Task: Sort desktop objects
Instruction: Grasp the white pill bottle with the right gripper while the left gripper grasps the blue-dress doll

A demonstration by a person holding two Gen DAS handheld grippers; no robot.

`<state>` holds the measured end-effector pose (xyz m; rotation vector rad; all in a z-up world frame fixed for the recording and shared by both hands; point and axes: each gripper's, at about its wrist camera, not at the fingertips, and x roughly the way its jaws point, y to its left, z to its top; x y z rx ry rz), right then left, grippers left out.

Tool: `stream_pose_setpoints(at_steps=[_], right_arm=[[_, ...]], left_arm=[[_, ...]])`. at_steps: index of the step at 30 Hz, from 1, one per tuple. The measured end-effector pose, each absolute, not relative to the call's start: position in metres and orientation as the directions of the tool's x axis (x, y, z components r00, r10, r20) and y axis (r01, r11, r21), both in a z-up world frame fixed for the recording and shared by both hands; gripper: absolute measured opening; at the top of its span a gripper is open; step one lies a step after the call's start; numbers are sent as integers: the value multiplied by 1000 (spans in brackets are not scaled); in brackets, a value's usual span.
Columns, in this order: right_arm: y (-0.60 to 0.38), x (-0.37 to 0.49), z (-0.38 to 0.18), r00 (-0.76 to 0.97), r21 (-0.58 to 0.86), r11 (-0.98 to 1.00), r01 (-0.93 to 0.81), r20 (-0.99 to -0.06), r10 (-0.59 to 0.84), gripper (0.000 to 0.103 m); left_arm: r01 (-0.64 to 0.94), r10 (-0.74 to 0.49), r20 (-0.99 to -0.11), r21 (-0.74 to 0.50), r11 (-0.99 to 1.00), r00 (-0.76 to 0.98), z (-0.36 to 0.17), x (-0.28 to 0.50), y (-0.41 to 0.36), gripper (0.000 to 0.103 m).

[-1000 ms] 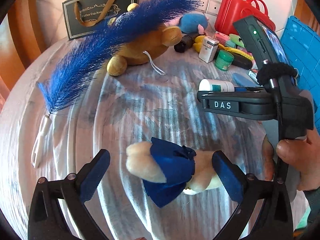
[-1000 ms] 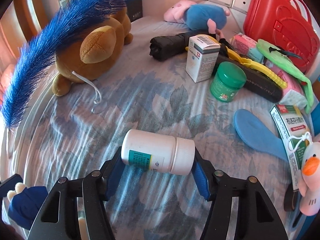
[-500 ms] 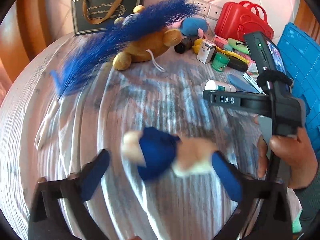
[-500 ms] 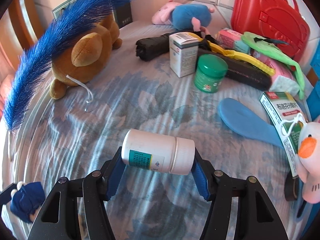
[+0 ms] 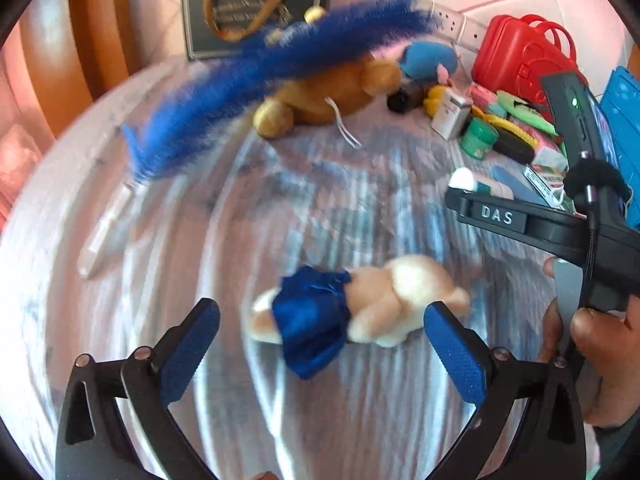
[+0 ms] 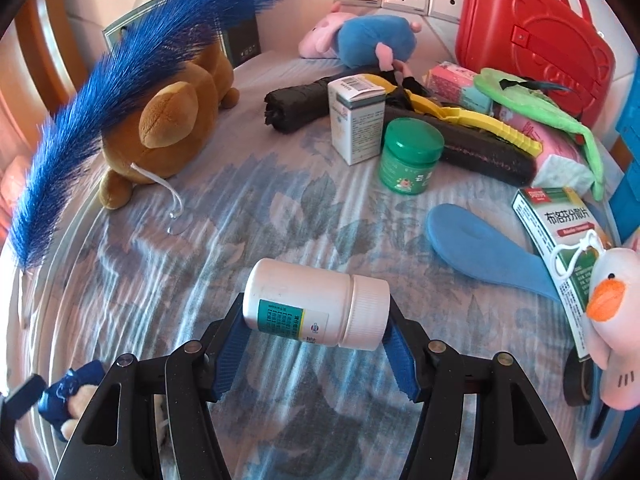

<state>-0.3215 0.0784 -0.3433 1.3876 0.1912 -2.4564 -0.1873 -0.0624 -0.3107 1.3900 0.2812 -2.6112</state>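
white pill bottle (image 6: pixel 316 304) lies sideways, clamped end to end in the right hand-held gripper (image 6: pixel 316 340) above the floral-clothed counter (image 6: pixel 280 208). left hand-held gripper (image 5: pixel 320 344) gapes wide around a small plush bear in blue dress (image 5: pixel 352 312), its right pad about touching the bear's head.

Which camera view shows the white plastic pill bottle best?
The right wrist view: the white plastic pill bottle lies sideways, sharp and whole, in the right claw. The left wrist view shows only its white end.

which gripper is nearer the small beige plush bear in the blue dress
Left. The left gripper brackets the small beige plush bear; the right gripper is off to the side, clamping a white pill bottle.
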Motion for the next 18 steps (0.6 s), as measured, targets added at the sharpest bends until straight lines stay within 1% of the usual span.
stream_pose_setpoints(at_steps=[2, 4, 6, 7, 8, 9, 10, 14, 16, 18], right_arm=[[82, -324, -343, -479, 46, -944, 327, -853, -207, 62], [84, -325, -344, -477, 49, -945, 323, -854, -207, 62], [88, -327, -345, -477, 48, -946, 320, -855, -205, 62], [89, -328, -345, -477, 51, -947, 316, -855, -205, 62], [91, -329, -345, -478, 55, -949, 311, -854, -205, 62], [93, -330, -345, -479, 56, -950, 307, -854, -205, 62], [94, -331, -345, -481, 55, -951, 305, -853, -204, 62], [94, -331, -345, -477, 53, -952, 301, -856, -198, 62], [95, -330, -345, -478, 49, -952, 302, -856, -196, 62], [96, -330, -344, -480, 39, -953, 300, -857, -186, 62]], left_arm=[[206, -71, -820, -58, -977, -567, -301, -182, -67, 103], [123, -48, -808, -30, -992, -587, -293, -182, -70, 103], [-40, 13, -812, 12, -999, -583, -290, -191, -68, 103], [-140, 35, -815, 57, -989, -578, -291, -196, -63, 103], [-202, 20, -818, 119, -972, -574, -295, -202, -59, 103], [-241, 17, -830, 143, -960, -558, -299, -208, -58, 103], [-276, 33, -845, 138, -951, -534, -303, -215, -57, 103], [-368, 104, -878, 87, -926, -468, -324, -231, -52, 103], [-358, 97, -882, 85, -930, -461, -333, -236, -45, 103], [-314, 47, -886, 114, -943, -462, -344, -243, -41, 103]])
